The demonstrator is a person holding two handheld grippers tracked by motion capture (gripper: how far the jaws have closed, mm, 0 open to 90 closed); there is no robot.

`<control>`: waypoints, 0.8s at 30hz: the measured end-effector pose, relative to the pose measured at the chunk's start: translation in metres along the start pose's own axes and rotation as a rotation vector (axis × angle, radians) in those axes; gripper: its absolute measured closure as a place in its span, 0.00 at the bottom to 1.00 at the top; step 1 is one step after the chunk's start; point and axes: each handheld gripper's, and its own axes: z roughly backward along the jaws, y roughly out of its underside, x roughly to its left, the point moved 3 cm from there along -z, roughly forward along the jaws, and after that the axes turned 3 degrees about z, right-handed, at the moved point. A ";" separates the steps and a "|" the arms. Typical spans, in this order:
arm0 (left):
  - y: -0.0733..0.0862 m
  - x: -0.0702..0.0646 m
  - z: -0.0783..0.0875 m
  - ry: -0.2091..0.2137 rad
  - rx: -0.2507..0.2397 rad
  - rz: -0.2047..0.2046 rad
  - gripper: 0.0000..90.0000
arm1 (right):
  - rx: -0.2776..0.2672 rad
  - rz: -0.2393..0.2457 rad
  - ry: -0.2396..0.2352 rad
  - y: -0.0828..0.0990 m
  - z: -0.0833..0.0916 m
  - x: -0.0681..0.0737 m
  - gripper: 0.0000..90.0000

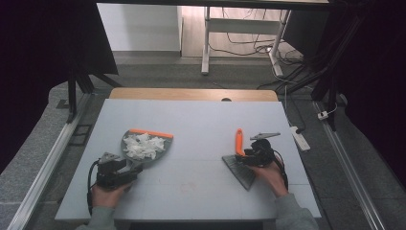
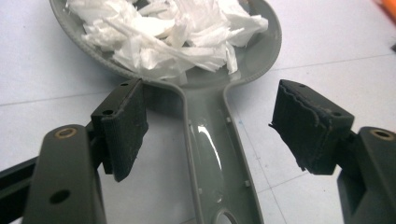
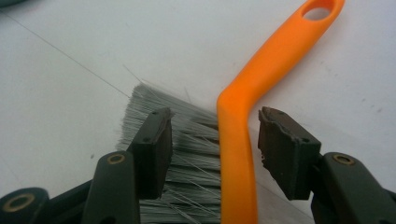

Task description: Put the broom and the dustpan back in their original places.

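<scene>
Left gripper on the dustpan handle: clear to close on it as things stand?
Probably yes. The left gripper is open with the dustpan handle running between its jaws, nothing in between; the paper scraps sit farther up in the pan.

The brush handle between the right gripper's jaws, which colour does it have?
Bright orange; the brush handle shows best in the right gripper view, beside its grey bristles.
</scene>
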 end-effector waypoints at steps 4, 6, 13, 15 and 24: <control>-0.002 -0.003 0.002 0.010 -0.004 -0.027 0.31 | -0.033 0.014 -0.003 -0.001 0.007 0.001 0.51; -0.002 -0.005 0.003 0.017 -0.005 -0.046 0.31 | -0.049 0.029 -0.006 -0.002 0.010 0.003 0.51; -0.004 -0.012 0.006 0.064 0.021 -0.102 0.31 | -0.065 0.092 -0.035 -0.002 0.014 0.010 0.51; -0.005 -0.014 0.006 0.079 0.036 -0.128 0.31 | -0.072 0.112 -0.039 -0.001 0.015 0.013 0.51; -0.011 -0.013 0.005 0.143 0.067 -0.208 0.31 | -0.119 0.171 -0.051 0.005 0.024 0.021 0.51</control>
